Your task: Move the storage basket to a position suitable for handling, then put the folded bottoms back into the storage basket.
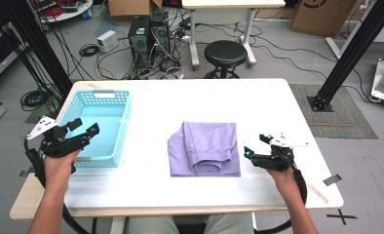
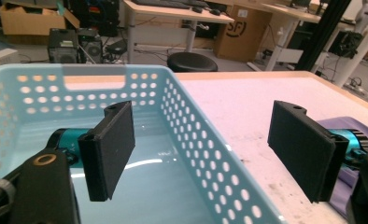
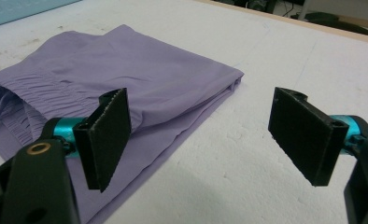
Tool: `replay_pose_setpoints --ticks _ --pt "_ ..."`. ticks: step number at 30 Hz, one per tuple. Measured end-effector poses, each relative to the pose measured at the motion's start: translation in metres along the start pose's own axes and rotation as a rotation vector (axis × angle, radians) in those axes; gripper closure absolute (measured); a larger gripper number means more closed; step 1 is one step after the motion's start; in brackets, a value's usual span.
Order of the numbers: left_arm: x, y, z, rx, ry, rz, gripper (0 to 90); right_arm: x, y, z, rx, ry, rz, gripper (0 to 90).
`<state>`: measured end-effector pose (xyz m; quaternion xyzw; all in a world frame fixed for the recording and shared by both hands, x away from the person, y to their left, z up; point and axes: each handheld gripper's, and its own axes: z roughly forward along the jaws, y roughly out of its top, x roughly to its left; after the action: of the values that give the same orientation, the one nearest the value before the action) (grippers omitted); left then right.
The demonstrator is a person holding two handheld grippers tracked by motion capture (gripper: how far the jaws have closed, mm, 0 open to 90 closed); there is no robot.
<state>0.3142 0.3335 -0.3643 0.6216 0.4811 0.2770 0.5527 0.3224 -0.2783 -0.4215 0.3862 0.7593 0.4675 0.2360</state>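
Observation:
A folded lilac garment [image 1: 204, 148] with an elastic waistband lies in the middle of the white table [image 1: 180, 97]; it also fills the left of the right gripper view [image 3: 140, 88]. My right gripper [image 1: 257, 145] hovers open just right of the garment, its jaws wide apart [image 3: 205, 140] over the garment's near edge and bare table. My left gripper [image 1: 84, 127] is open at the near corner of a light blue perforated basket [image 1: 102, 124]. In the left gripper view its jaws [image 2: 205, 154] straddle the basket's right wall [image 2: 191, 140], holding nothing.
The basket is empty. Beyond the table stand a black stool [image 1: 225, 56], computer towers [image 1: 148, 39] with tangled cables, and cardboard boxes. Black frame posts [image 1: 346, 53] rise at both sides. Bare tabletop lies around the garment.

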Motion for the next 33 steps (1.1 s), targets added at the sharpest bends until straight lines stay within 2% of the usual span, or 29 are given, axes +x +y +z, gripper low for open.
replay_pose_setpoints --ticks 1,2,3,6,7,8,13,26,33 --pt "-0.007 0.001 0.004 0.002 -0.010 0.006 23.1 0.000 0.000 0.000 0.000 0.000 -0.001 21.4" --pt "-0.007 0.001 0.004 0.002 -0.010 0.006 23.1 0.000 0.000 0.000 0.001 0.000 -0.001 21.4" --pt "-0.015 0.001 0.008 0.009 -0.030 0.015 23.1 -0.001 0.000 -0.001 -0.002 -0.002 -0.003 21.4" --pt "-0.027 0.001 0.014 0.013 -0.049 0.026 23.1 -0.001 0.000 -0.001 -0.002 -0.002 -0.001 21.4" --pt "-0.027 0.001 0.014 0.013 -0.049 0.026 23.1 0.000 0.000 -0.002 -0.002 -0.002 -0.002 21.4" --pt "-0.035 -0.001 0.019 0.020 -0.064 0.029 23.1 0.000 0.000 -0.002 -0.001 -0.001 -0.001 21.4" --pt "-0.049 -0.004 0.029 0.035 -0.080 0.047 23.1 0.001 0.000 -0.002 -0.002 0.001 -0.003 21.4" --pt "-0.059 -0.008 0.034 0.028 -0.100 0.056 23.1 0.003 0.004 0.005 -0.007 0.010 -0.007 21.4" --pt "-0.066 -0.006 0.042 0.041 -0.116 0.064 23.1 -0.001 0.002 -0.001 -0.010 -0.001 0.004 21.4"
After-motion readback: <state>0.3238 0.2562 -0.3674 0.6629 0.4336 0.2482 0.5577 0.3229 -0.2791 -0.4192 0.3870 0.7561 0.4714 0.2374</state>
